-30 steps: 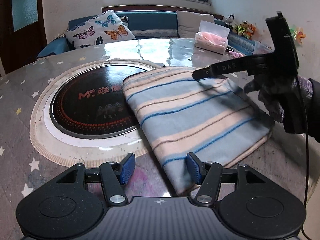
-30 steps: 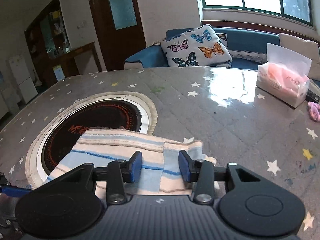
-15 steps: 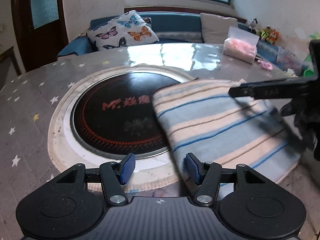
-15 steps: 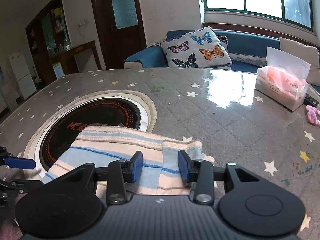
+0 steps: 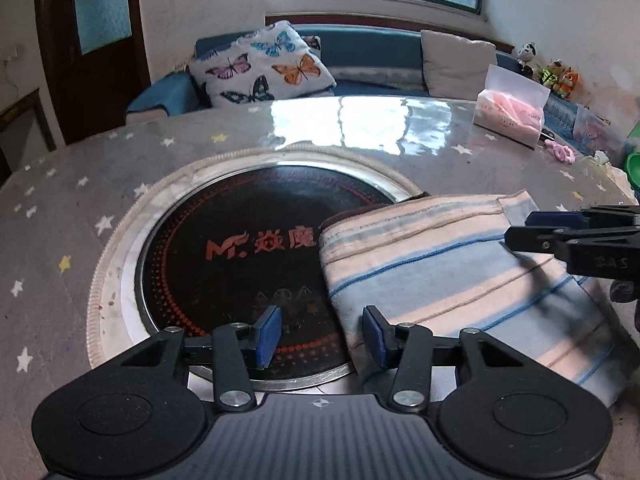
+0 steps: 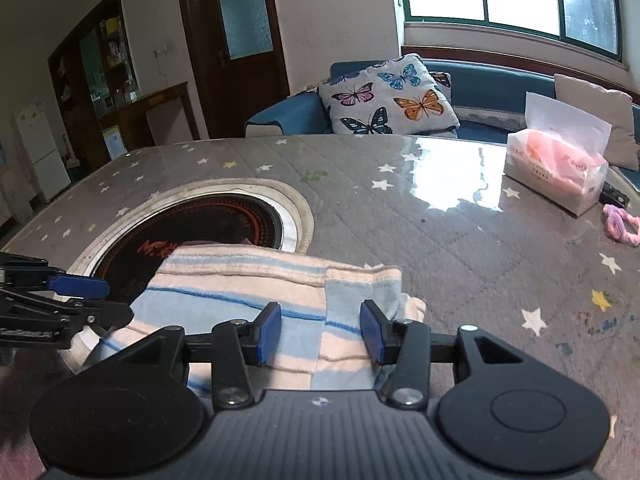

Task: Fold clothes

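the folded striped cloth (image 5: 460, 280), pale blue and cream with thin blue lines, lies flat on the star-printed table (image 5: 60, 240), its near left corner overlapping the round black cooktop (image 5: 240, 264) set into the table's middle. in the left wrist view the cloth fills the 3 to 5 o'clock part of the picture; in the right wrist view it sits at 6 to 8 o'clock, just ahead of the fingers. the left gripper (image 5: 320, 334) hovers with its blue-padded fingers spread wide, one pad over the cooktop and the other at the cloth's near left edge, nothing between them. the right gripper (image 6: 320, 332) is also spread, its two pads apart above the cloth's near end, gripping nothing that can be seen; whether the pads touch the fabric cannot be told. in the left wrist view the right gripper comes in from 3 o'clock over the cloth's far right corner. at 2 o'clock on the table stands a clear plastic tissue pack (image 6: 556, 168) holding pink tissues, with a white sheet sticking up from the top. a pink hair tie (image 6: 620, 226) lies just beside it. behind the table a butterfly cushion (image 6: 392, 98) rests on a blue sofa (image 6: 500, 80).
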